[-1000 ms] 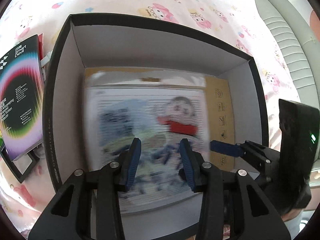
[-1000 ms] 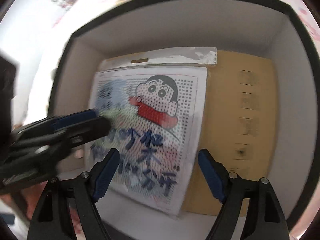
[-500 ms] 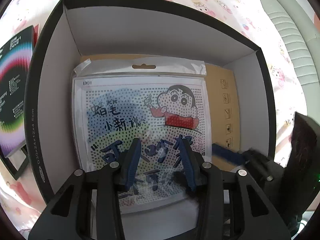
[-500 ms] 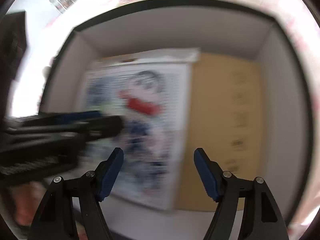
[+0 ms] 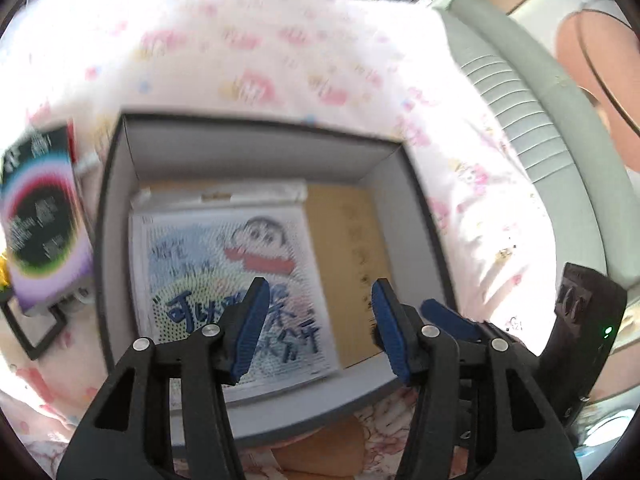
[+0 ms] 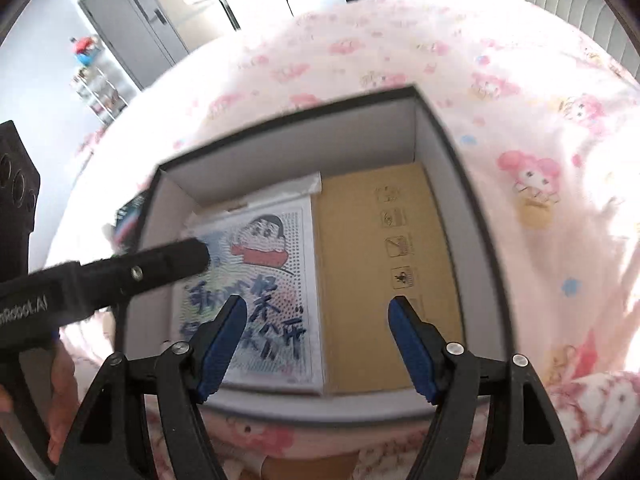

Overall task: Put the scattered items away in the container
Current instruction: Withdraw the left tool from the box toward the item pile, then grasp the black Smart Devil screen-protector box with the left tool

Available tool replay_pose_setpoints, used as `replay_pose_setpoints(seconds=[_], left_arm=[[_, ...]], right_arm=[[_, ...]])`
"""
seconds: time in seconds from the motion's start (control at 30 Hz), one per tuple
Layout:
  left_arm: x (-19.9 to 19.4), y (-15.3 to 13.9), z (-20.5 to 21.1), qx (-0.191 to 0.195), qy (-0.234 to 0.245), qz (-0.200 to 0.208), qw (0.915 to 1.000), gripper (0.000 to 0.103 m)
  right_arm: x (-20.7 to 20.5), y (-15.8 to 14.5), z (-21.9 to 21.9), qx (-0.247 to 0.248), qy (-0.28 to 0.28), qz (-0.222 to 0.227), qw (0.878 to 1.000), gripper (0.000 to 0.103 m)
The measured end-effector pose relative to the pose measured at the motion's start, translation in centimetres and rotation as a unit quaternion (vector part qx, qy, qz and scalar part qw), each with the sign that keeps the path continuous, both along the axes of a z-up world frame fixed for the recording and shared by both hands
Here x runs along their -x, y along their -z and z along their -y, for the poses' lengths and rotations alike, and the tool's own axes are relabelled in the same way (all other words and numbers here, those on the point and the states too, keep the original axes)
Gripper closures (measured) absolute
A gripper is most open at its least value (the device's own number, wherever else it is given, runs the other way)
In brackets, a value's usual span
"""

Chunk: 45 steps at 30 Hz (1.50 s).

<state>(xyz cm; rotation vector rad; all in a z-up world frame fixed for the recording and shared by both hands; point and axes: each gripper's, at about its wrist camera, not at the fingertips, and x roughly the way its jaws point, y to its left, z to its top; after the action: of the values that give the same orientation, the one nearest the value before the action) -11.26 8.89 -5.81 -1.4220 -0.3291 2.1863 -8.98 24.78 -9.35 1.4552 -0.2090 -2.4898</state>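
Observation:
A dark-rimmed open box with white walls sits on the bed. Inside it, a cartoon bead-kit packet lies flat on the left over a brown cardboard sheet. My left gripper is open and empty above the box's near edge. My right gripper is open and empty, also above the near edge. The left gripper's body crosses the right wrist view.
A rainbow-and-black screen-protector box lies on the bed left of the box, over a small black frame. The pink cartoon-print bedsheet surrounds everything. A grey padded headboard is at the right.
Both grippers pulled back and up out of the box. The left gripper's jaws opened wider, leaving the packet flat inside.

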Motion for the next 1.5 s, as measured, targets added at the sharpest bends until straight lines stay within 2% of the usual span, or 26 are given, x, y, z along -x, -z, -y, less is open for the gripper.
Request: replay_pose_setpoints(seconds=[0.13, 0.23, 0.3, 0.4, 0.5, 0.63, 0.77, 0.93, 1.1, 1.27, 1.3, 1.37, 1.5], left_arm=[[-3.7, -2.8, -1.3, 0.019, 0.017, -0.056, 0.9981, 0.049], [-5.1, -4.4, -1.0, 0.027, 0.014, -0.085, 0.9959, 0.05], [-6.4, -5.5, -0.2, 0.037, 0.001, -0.103, 0.994, 0.05], [-7.6, -6.8, 1.5, 0.045, -0.012, -0.112, 0.9926, 0.05], [-8.7, -7.4, 3.4, 0.036, -0.024, -0.113, 0.9927, 0.05], [-9.1, -7.7, 7.1, 0.037, -0.061, -0.112, 0.9911, 0.05], [-8.8, -7.3, 11.7, 0.038, -0.099, -0.107, 0.9886, 0.05], [-8.4, -5.7, 17.2, 0.045, -0.156, -0.093, 0.9824, 0.05], [-6.3, -2.1, 22.7, 0.037, -0.191, -0.055, 0.9793, 0.052], [-1.5, 2.4, 25.4, 0.034, -0.174, -0.003, 0.9842, 0.064], [-0.3, 3.3, 26.1, 0.029, -0.173, 0.01, 0.9845, 0.064], [1.0, 4.6, 26.6, 0.011, -0.164, 0.03, 0.9859, 0.064], [3.1, 6.8, 26.4, -0.013, -0.142, 0.058, 0.9881, 0.065]], right_arm=[[-2.9, -4.8, 1.8, -0.006, 0.004, -0.051, 0.999, 0.032], [-4.3, -6.9, 1.9, -0.011, -0.012, -0.07, 0.997, 0.032], [-5.2, -7.3, 2.7, -0.005, -0.021, -0.079, 0.997, 0.032], [-6.4, -8.1, 3.4, 0.006, -0.037, -0.086, 0.996, 0.032], [-7.1, -8.8, 4.8, 0.008, -0.058, -0.089, 0.994, 0.032], [-6.5, -8.3, 8.4, 0.004, -0.091, -0.083, 0.992, 0.032], [-6.2, -8.0, 12.4, 0.025, -0.129, -0.076, 0.988, 0.032], [-4.8, -7.4, 17.5, 0.025, -0.182, -0.069, 0.981, 0.032], [-2.5, -6.5, 21.8, 0.035, -0.209, -0.048, 0.976, 0.033], [0.0, -4.8, 26.2, 0.015, -0.236, -0.03, 0.971, 0.039], [0.5, -4.4, 26.8, 0.014, -0.238, -0.025, 0.971, 0.04], [1.6, -3.4, 28.1, 0.009, -0.243, -0.012, 0.97, 0.052], [3.3, -1.0, 30.7, -0.001, -0.261, 0.012, 0.965, 0.056]])
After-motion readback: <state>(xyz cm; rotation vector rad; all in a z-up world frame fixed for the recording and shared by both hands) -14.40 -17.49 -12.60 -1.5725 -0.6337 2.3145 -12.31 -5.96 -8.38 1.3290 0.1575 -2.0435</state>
